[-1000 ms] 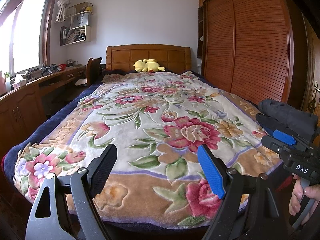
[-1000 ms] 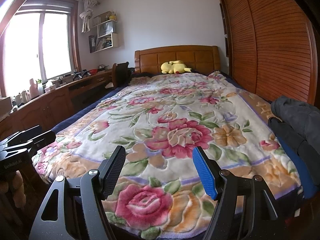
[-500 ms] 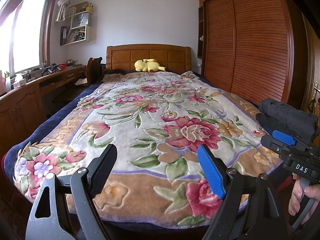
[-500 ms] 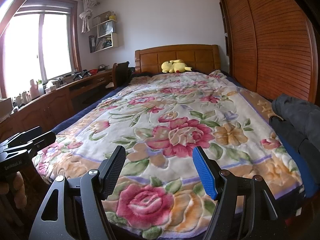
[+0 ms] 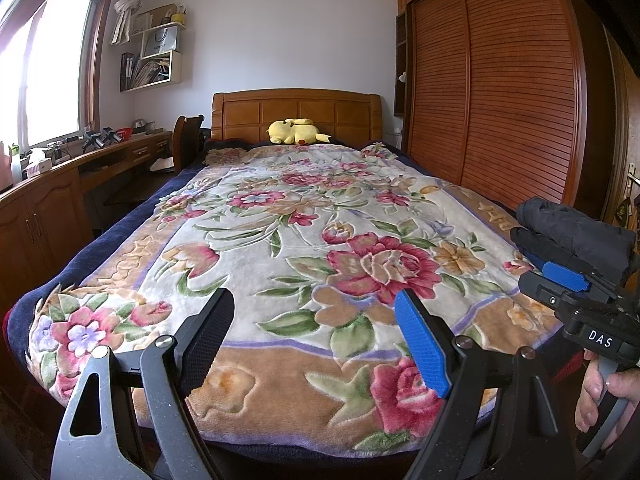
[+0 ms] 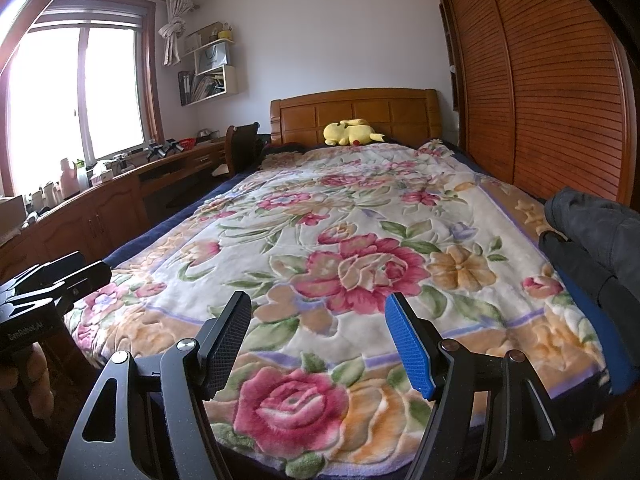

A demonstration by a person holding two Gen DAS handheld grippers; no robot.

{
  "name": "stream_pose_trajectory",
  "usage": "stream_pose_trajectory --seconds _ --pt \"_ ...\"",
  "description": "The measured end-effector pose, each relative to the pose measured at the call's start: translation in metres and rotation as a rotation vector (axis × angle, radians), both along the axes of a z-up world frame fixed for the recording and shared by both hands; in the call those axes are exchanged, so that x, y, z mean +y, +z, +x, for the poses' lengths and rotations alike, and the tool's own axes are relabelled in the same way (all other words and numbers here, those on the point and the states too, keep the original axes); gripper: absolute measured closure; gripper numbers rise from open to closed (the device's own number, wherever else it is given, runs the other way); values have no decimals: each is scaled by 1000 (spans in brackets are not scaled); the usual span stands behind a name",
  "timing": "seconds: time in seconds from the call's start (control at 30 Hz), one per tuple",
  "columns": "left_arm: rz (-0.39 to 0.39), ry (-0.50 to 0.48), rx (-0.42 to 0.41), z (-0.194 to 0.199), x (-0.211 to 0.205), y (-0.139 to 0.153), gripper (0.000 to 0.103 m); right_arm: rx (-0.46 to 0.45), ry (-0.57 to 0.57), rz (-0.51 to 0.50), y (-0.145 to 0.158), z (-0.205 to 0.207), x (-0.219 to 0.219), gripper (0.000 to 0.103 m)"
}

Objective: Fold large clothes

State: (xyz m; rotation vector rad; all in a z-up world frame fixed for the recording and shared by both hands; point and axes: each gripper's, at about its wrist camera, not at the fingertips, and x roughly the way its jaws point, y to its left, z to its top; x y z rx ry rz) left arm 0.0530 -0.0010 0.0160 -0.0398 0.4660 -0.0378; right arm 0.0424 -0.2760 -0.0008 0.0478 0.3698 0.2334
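Both grippers, left gripper (image 5: 314, 344) and right gripper (image 6: 318, 346), were spread wide, empty. Dark clothes (image 6: 592, 240) sat bundled to the right gripper's right; folded pile or waiting heap, couldn't tell.

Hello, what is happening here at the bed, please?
A person stands at the foot of a bed, holding the left gripper and the right gripper. The jaws of both are open and hold nothing, above the flowered blanket. Dark clothes lie piled at the bed's right edge; neither gripper touches them. Whether they are folded, I cannot tell.
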Motion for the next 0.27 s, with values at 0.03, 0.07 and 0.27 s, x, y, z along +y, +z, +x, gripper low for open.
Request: stream_pose_trajectory --seconds 0.03,0.07,0.27 --pt "0 0 0 0 0 0 20 0 0 0 0 0 0 32" --pt "0 0 -1 -1 0 0 20 -1 0 -1 0 0 -1 32" --pt "0 -1 -1 -1 0 0 20 -1 0 1 -1 0 0 32"
